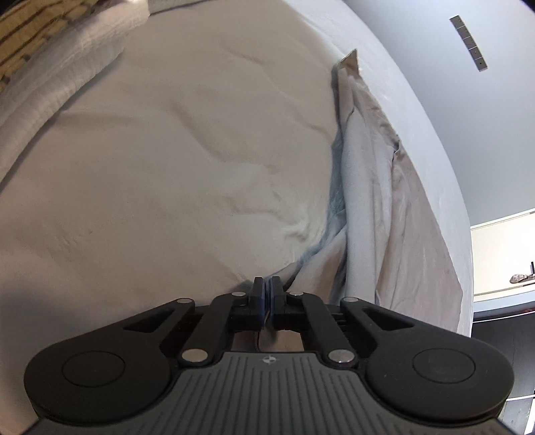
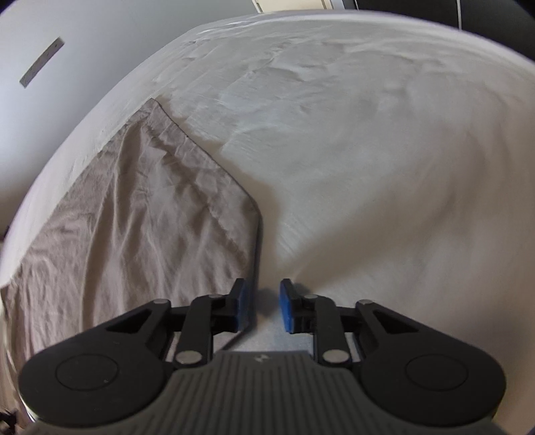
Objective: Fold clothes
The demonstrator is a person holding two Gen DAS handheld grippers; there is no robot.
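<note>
The left gripper (image 1: 266,287) is pinching a corner of the grey-beige cloth (image 1: 384,200), its two black fingers (image 1: 257,294) pressed together with a thin edge of fabric caught between the blue pads, and the cloth is rising from that pinch in a loose ridge that runs away along the right side of the bed (image 1: 150,167). The right gripper (image 2: 264,306) is hovering low over the same cloth (image 2: 140,217) with its jaws standing apart, the left pad (image 2: 241,308) sitting over the cloth's near edge and the right pad (image 2: 287,306) over bare sheet, nothing clamped between them. In the right wrist view the cloth is lying flat and creased on the left part of the pale sheet (image 2: 367,150), one straight hem slanting up toward the mattress edge. A thick white folded blanket (image 1: 63,67) is lying along the far left of the bed in the left wrist view, beside a patterned pillow (image 1: 36,26). Beyond the mattress a pale wall (image 1: 451,100) is carrying a narrow grey strip (image 1: 468,43), and a white shelf (image 1: 501,254) is showing at the right edge
</note>
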